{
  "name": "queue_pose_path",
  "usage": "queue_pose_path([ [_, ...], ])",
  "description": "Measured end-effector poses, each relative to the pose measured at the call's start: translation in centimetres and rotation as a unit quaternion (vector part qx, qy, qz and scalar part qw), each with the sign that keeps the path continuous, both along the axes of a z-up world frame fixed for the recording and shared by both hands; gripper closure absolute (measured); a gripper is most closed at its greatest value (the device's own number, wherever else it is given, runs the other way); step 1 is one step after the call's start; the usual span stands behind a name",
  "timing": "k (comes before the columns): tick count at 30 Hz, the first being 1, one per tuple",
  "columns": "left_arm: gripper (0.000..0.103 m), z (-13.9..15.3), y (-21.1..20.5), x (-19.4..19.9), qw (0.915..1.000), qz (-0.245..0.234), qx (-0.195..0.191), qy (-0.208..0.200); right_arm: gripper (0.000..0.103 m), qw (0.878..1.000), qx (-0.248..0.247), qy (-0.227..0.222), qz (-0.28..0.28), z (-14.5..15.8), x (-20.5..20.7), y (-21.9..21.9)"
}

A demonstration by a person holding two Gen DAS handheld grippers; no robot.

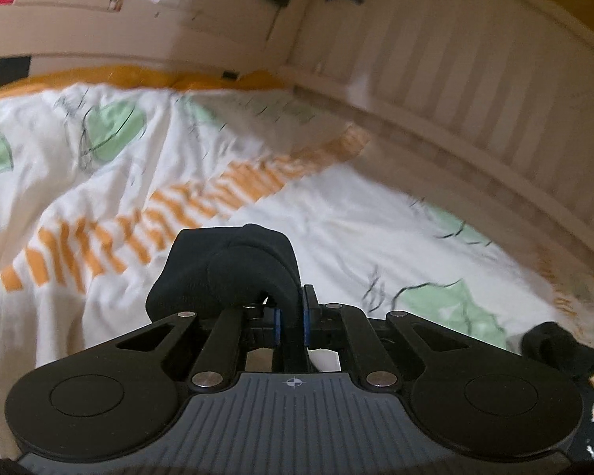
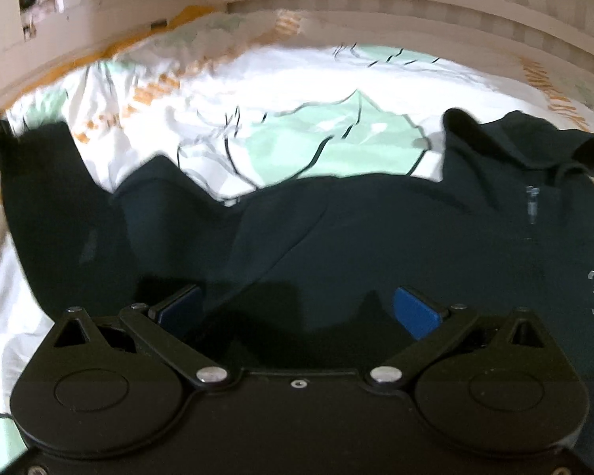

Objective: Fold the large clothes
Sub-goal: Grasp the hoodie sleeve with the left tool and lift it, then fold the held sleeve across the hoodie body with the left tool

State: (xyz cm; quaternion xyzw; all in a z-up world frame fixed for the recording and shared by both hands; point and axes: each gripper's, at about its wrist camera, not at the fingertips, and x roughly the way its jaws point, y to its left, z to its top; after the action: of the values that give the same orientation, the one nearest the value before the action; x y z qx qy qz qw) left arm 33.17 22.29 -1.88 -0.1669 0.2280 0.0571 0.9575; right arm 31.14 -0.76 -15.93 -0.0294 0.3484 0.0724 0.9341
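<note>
Now starting a fold: left gripper (image 1: 292,318) clenched on a bunched edge of the black sweatshirt (image 2: 336,237), the pinched cloth bulging above the pads toward twelve o'clock in the left wrist view and apparently being raised off the bed. Lying spread across the white, green and orange duvet (image 2: 297,91), collar and short zip toward two o'clock in the right wrist view, white logo at three o'clock. Hanging released over the dark cloth, right gripper (image 2: 297,310) with blue pads wide apart and nothing between them. Probably calling next for lowering the right gripper onto a matching edge, pinching, then carrying both edges across together. Showing no containers anywhere; only a slatted headboard (image 1: 475,91) beyond the bed at one o'clock.
</note>
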Motion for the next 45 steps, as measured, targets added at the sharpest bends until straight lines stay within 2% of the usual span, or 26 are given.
queue_pose_path([
  [4,0.094,0.7,-0.7,-0.4,0.9997,-0.012,0.011,-0.019,0.001,0.999,-0.035,0.017,-0.001,-2.2,1.0,1.2],
  [7,0.094,1.2,-1.1,-0.7,0.9992,-0.022,0.013,-0.031,0.0,0.998,-0.065,0.005,0.002,-3.1,1.1,2.0],
  [9,0.094,1.5,-1.6,-1.1,0.9987,-0.03,0.016,-0.038,0.0,0.998,-0.067,0.004,-0.001,-3.1,1.2,2.1],
  [13,0.094,2.6,-3.4,-2.1,0.9966,-0.059,0.024,-0.053,0.0,0.999,-0.046,0.01,0.004,-2.7,1.6,1.6],
  [16,0.094,3.6,-5.2,-3.0,0.9942,-0.082,0.029,-0.063,0.002,1.0,-0.002,0.003,-0.002,-1.1,0.7,-0.3],
  [19,0.094,4.8,-7.9,-3.6,0.9902,-0.113,0.037,-0.073,0.002,0.999,0.038,-0.003,-0.017,0.8,-1.4,-3.7],
  [22,0.094,5.3,-10.8,-3.9,0.9864,-0.143,0.032,-0.075,0.001,0.998,0.044,-0.013,-0.035,2.4,-3.8,-7.6],
  [23,0.094,5.3,-11.9,-3.9,0.9822,-0.166,0.036,-0.08,0.001,0.998,0.043,-0.016,-0.043,2.8,-4.6,-9.0],
  [28,0.094,4.4,-19.3,-3.4,0.9671,-0.244,0.044,-0.056,0.001,0.995,0.04,-0.021,-0.093,3.6,-8.3,-15.3],
  [33,0.093,0.8,-25.7,-2.6,0.9509,-0.306,0.041,-0.016,0.001,0.988,0.055,-0.013,-0.143,3.2,-11.6,-20.4],
  [35,0.091,-1.3,-27.9,-2.3,0.9433,-0.328,0.049,0.005,0.001,0.985,0.058,-0.012,-0.162,3.0,-12.7,-22.0],
  [36,0.082,-2.0,-29.0,-2.5,0.9401,-0.336,0.052,0.015,0.001,0.983,0.061,-0.011,-0.17,2.9,-13.1,-22.7],
  [37,0.077,-3.1,-29.8,-2.6,0.9366,-0.345,0.055,0.032,0.001,0.982,0.064,-0.01,-0.178,2.7,-13.4,-23.2],
  [42,0.071,-6.4,-30.5,-4.4,0.9221,-0.369,0.083,0.08,0.001,0.976,0.085,-0.009,-0.201,2.3,-14.4,-25.4],
  [45,0.066,-6.4,-30.3,-5.7,0.9209,-0.369,0.084,0.094,0.001,0.974,0.091,-0.009,-0.206,2.2,-14.4,-25.6],
])
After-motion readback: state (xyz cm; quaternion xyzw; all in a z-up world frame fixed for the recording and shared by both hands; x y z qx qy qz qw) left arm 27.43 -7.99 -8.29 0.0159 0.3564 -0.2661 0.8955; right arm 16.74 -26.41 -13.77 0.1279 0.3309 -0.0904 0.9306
